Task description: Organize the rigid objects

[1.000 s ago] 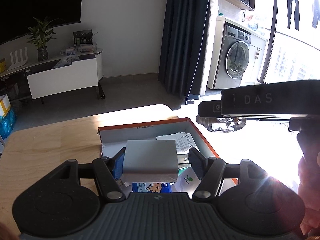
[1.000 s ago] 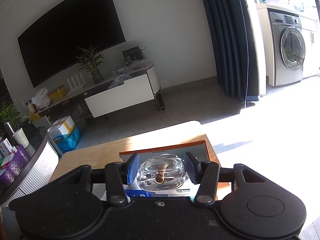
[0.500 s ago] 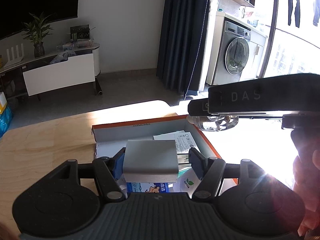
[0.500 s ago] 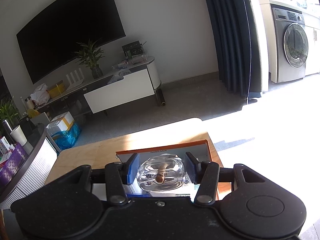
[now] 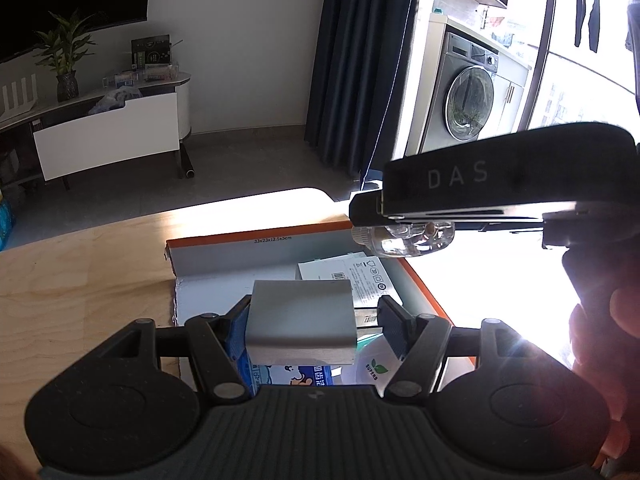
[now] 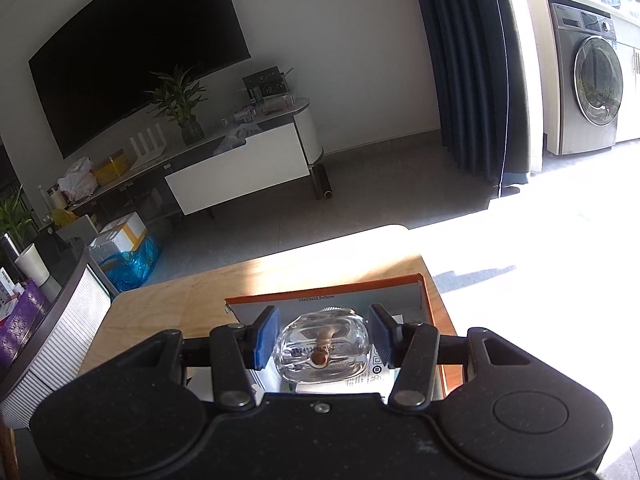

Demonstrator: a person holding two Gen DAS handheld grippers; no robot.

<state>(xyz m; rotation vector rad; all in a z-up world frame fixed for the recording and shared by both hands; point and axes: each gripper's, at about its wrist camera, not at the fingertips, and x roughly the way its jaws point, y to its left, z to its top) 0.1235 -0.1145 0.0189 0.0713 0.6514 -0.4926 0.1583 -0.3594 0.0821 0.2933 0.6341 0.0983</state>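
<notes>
My left gripper has opened around a grey rectangular box; a gap shows at its right pad. The box hangs over the orange-edged cardboard box on the wooden table. My right gripper has its jaws spread, with small gaps beside a clear glass perfume bottle over the same cardboard box. In the left wrist view the right gripper's body sits at the right, the bottle under it.
The cardboard box holds a white leaflet, a blue packet and a white item with a green leaf logo. The wooden table extends left. A TV stand and washing machine stand beyond.
Both grippers have opened: gaps now show between the pads and the grey box and the bottle. Both have dropped closer over the cardboard box.
</notes>
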